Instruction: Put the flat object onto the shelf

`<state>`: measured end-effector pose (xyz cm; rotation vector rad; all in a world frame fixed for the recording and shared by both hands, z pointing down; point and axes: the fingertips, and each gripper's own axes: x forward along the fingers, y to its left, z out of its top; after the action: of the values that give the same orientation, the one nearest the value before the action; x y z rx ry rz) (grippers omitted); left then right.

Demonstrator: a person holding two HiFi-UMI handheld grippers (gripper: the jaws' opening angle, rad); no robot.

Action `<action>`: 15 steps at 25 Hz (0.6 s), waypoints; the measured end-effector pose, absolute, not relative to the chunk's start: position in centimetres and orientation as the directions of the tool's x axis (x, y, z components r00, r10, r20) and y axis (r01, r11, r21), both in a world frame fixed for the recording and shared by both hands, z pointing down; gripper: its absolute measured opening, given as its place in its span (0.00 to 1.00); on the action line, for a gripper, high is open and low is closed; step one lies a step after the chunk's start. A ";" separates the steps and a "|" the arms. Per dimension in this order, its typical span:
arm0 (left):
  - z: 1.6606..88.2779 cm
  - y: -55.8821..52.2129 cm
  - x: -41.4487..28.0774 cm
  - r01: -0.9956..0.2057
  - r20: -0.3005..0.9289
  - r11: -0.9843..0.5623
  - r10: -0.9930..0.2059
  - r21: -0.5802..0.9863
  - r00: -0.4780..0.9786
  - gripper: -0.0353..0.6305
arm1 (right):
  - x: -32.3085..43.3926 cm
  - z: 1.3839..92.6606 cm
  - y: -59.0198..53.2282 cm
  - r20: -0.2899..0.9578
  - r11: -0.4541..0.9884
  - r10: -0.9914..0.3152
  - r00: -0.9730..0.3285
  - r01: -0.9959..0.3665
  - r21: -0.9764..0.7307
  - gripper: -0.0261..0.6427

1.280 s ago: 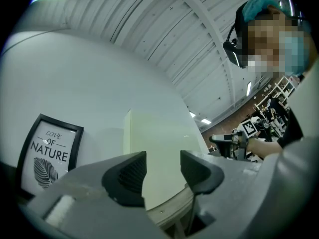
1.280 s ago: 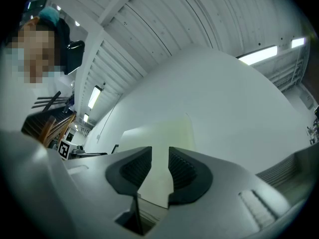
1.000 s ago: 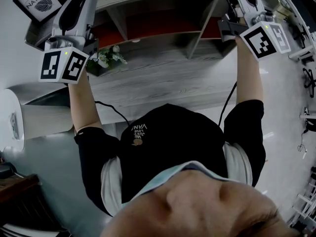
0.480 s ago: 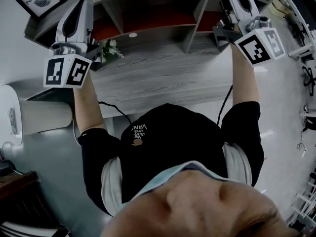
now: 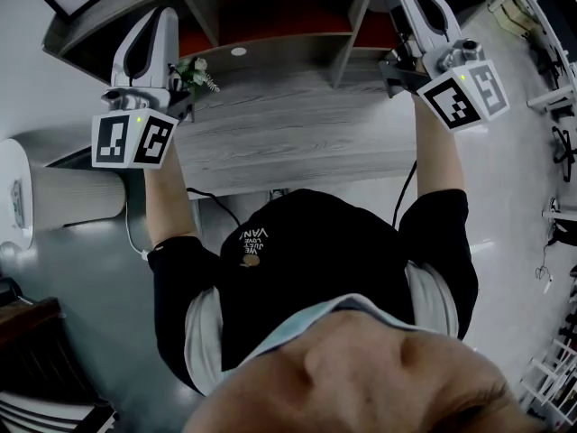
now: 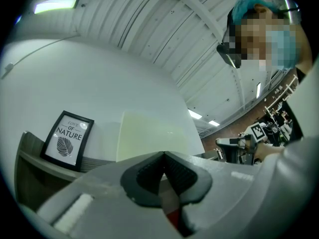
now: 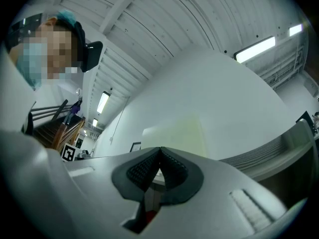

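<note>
A grey wood-grain shelf unit (image 5: 270, 39) with red-backed compartments rises ahead of both grippers, above a grey desk top (image 5: 288, 133). Behind it are a white wall (image 6: 99, 78) and a ribbed ceiling (image 6: 164, 24) with strip lights.

The flat object, a pale cream board (image 6: 152, 133), stands upright on the unit's top ledge against the wall. It is straight beyond the tips of the left gripper (image 6: 163, 158) and also just past the tips of the right gripper (image 7: 159, 153). A framed "Love of Nature" print (image 6: 67, 139) stands to the left of the board, with a gap between them.

A small potted plant (image 5: 194, 72) sits just right of the left gripper. A broad stretch of desk top lies open between the two grippers.

Both forearms reach forward, well apart. The grippers tilt upward, with their marker cubes nearest the person. Each gripper's jaws are pressed together with nothing between them.
</note>
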<state>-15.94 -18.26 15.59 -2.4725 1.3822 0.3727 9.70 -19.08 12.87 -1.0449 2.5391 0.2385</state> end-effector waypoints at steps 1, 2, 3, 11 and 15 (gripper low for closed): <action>16.0 -18.1 -15.8 -0.860 -0.353 -0.498 -0.788 -0.115 0.504 0.06 | 9.7 13.2 -19.0 -0.406 0.713 -0.637 -0.655 -0.701 0.012 0.04; 16.3 -17.9 -15.8 -0.861 -0.348 -0.496 -0.792 -0.110 0.501 0.06 | 9.6 13.4 -18.9 -0.404 0.717 -0.634 -0.659 -0.697 0.013 0.04; 16.7 -17.7 -15.7 -0.862 -0.344 -0.496 -0.796 -0.104 0.499 0.06 | 9.6 13.6 -18.8 -0.406 0.720 -0.631 -0.661 -0.694 0.013 0.04; 19.0 -16.3 -15.6 -0.876 -0.329 -0.478 -0.818 -0.067 0.472 0.06 | 8.4 15.6 -18.1 -0.401 0.748 -0.607 -0.686 -0.663 0.002 0.04; 20.0 -15.7 -15.9 -0.901 -0.329 -0.426 -0.842 -0.081 0.428 0.06 | 7.8 16.9 -17.8 -0.389 0.759 -0.599 -0.700 -0.651 0.000 0.04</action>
<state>-15.93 -15.65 20.05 -2.4382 1.5205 0.3504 7.76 -17.76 16.91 -0.9576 2.5895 0.1943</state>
